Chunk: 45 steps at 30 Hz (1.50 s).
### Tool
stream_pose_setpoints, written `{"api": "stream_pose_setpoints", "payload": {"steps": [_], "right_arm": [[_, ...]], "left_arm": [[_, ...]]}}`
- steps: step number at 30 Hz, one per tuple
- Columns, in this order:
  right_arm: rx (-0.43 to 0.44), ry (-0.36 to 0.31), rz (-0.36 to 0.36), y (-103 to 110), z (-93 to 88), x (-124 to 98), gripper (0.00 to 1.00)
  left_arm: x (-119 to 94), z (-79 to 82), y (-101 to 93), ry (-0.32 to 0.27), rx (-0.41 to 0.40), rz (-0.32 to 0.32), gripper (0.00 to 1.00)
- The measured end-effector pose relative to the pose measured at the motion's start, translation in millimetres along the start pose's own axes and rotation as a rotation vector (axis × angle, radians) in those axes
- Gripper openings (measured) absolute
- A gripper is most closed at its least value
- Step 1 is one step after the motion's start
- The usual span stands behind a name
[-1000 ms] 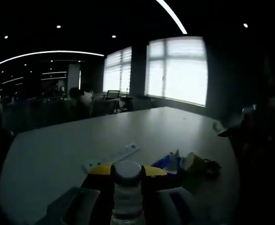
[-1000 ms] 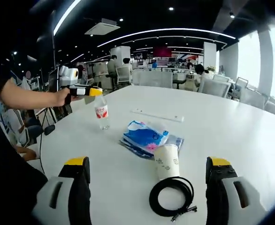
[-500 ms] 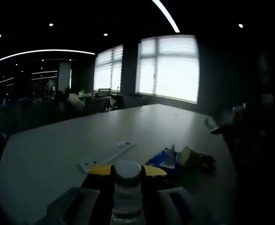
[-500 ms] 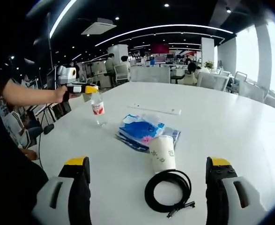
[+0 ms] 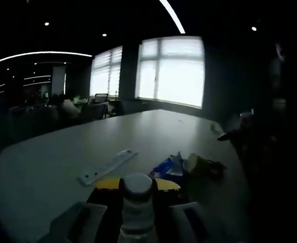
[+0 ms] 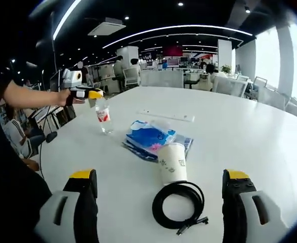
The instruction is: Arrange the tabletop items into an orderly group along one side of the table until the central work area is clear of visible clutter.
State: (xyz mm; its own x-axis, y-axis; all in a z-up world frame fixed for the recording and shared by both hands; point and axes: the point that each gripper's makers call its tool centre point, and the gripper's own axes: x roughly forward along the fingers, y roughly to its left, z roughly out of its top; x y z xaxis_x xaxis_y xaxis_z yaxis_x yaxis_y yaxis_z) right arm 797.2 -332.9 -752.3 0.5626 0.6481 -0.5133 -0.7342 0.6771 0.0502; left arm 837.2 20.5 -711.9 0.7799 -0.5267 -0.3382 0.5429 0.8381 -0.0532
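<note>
White-capped bottle [image 5: 137, 202] sits clamped in the left gripper [image 5: 138, 188] jaws; right gripper [image 6: 158, 177] jaws gape wide.

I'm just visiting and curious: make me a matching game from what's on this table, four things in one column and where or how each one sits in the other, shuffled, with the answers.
Things:
1. water bottle
2. paper cup
3. black cable
4. white strip

Places or states:
A. coiled flat on the table, nearest the right gripper
B. lying flat beyond the blue packet
C. held at the neck by the left gripper
D. standing upright between the coil and the blue packet

Pairs: 1-C, 2-D, 3-A, 4-B
</note>
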Motion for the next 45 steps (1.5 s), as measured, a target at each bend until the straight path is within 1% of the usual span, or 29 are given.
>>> {"api": "stream_pose_setpoints", "payload": {"steps": [5, 9, 11, 12, 14, 15, 16, 17, 19, 22, 24, 25, 26, 28, 29, 30, 32, 33, 34, 35, 37, 39, 40, 41, 42, 43, 44, 45], "right_arm": [[0.002, 0.001, 0.0, -0.7, -1.1, 0.2, 1.0], [-0.001, 0.005, 0.003, 0.5, -3.0, 0.2, 1.0], [0.002, 0.007, 0.006, 0.8, -4.2, 0.1, 1.0], [0.001, 0.007, 0.006, 1.1, -4.4, -0.2, 1.0], [0.003, 0.007, 0.004, 1.0, -4.9, -1.0, 1.0], [0.006, 0.006, 0.003, 0.8, -4.8, -1.5, 1.0], [0.008, 0.002, -0.001, 0.2, -4.4, -2.1, 1.0], [0.01, 0.0, -0.001, 0.1, -4.2, -2.5, 1.0], [0.016, -0.004, -0.002, 0.0, -3.8, -3.1, 1.0], [0.015, -0.005, 0.0, 0.5, -4.5, -3.4, 1.0], [0.014, -0.005, 0.004, 1.3, -5.6, -3.4, 1.0], [0.014, -0.004, 0.005, 1.4, -6.3, -3.3, 0.99], [0.013, -0.003, 0.007, 1.4, -7.5, -3.3, 0.99], [0.018, -0.003, 0.01, 1.4, -8.9, -3.5, 0.99], [0.019, -0.005, 0.013, 1.7, -9.6, -3.8, 0.99], [0.019, -0.005, 0.014, 1.7, -10.3, -3.8, 0.99], [0.02, -0.002, 0.021, 2.9, -12.3, -3.5, 0.99], [0.019, -0.002, 0.025, 3.4, -13.4, -3.3, 0.99], [0.018, 0.001, 0.027, 3.8, -14.3, -3.1, 0.99], [0.018, 0.002, 0.028, 4.0, -14.8, -3.1, 0.99], [0.021, 0.0, 0.032, 4.6, -15.0, -3.1, 0.99], [0.021, -0.003, 0.034, 4.8, -15.4, -3.3, 0.99], [0.021, -0.002, 0.035, 5.0, -15.8, -3.4, 0.99], [0.022, -0.002, 0.035, 5.0, -16.2, -3.6, 0.99], [0.024, -0.005, 0.035, 5.5, -16.3, -3.9, 0.98], [0.027, -0.004, 0.037, 6.2, -17.2, -4.2, 0.98], [0.029, -0.004, 0.039, 6.9, -17.8, -4.4, 0.98], [0.029, -0.004, 0.04, 7.4, -18.5, -4.6, 0.98]], "left_arm": [[-0.1, 0.1, -5.3, 0.008, 0.001, -0.029, 0.2], [-0.2, 0.1, -4.7, 0.012, 0.002, -0.019, 0.21], [-0.1, 0.5, -6.4, 0.016, -0.013, -0.011, 0.21], [0.1, 0.6, -6.7, 0.018, -0.016, -0.005, 0.22], [-0.1, -0.9, -3.2, 0.035, -0.028, 0.036, 0.28], [0.1, -0.3, -3.8, 0.03, -0.034, 0.039, 0.3], [-0.3, 0.3, -4.4, 0.024, -0.045, 0.039, 0.33], [-0.1, 1.2, -5.9, 0.019, -0.048, 0.048, 0.38], [0.2, 0.9, -7.1, 0.026, -0.052, 0.085, 0.43], [-0.1, 4.3, -14.6, -0.001, -0.063, 0.096, 0.42], [0.2, 5.3, -18.4, -0.01, -0.079, 0.126, 0.42], [-0.1, 5.2, -18.0, -0.012, -0.075, 0.149, 0.42], [-2.1, 5.1, -13.0, -0.008, -0.056, 0.207, 0.41], [-4.2, 8.3, -11.9, -0.039, -0.066, 0.285, 0.4], [-8.7, 4.6, -1.6, -0.025, -0.064, 0.357, 0.4], [-10.9, 4.3, 1.9, -0.024, -0.045, 0.4, 0.4], [-13.4, 1.5, 8.6, -0.042, -0.056, 0.484, 0.4], [-13.5, 6.1, 7.0, -0.084, -0.077, 0.507, 0.4], [-13.4, 6.3, 5.4, -0.092, -0.09, 0.521, 0.4], [-11.9, 4.6, 2.9, -0.08, -0.082, 0.521, 0.39], [-10.3, 4.7, 0.2, -0.08, -0.068, 0.547, 0.38], [-10.9, 1.5, 3.6, -0.075, -0.077, 0.587, 0.36], [-14.1, 0.4, 6.7, -0.073, -0.083, 0.626, 0.36], [-15.7, 1.5, 5.3, -0.077, -0.08, 0.659, 0.36], [-18.2, 3.5, 5.6, -0.093, -0.081, 0.696, 0.36], [-19.9, 3.3, 5.6, -0.089, -0.06, 0.728, 0.36], [-22.3, -0.4, 7.2, -0.049, -0.016, 0.767, 0.35], [-23.5, -2.1, 9.7, -0.044, -0.004, 0.793, 0.34]]}}
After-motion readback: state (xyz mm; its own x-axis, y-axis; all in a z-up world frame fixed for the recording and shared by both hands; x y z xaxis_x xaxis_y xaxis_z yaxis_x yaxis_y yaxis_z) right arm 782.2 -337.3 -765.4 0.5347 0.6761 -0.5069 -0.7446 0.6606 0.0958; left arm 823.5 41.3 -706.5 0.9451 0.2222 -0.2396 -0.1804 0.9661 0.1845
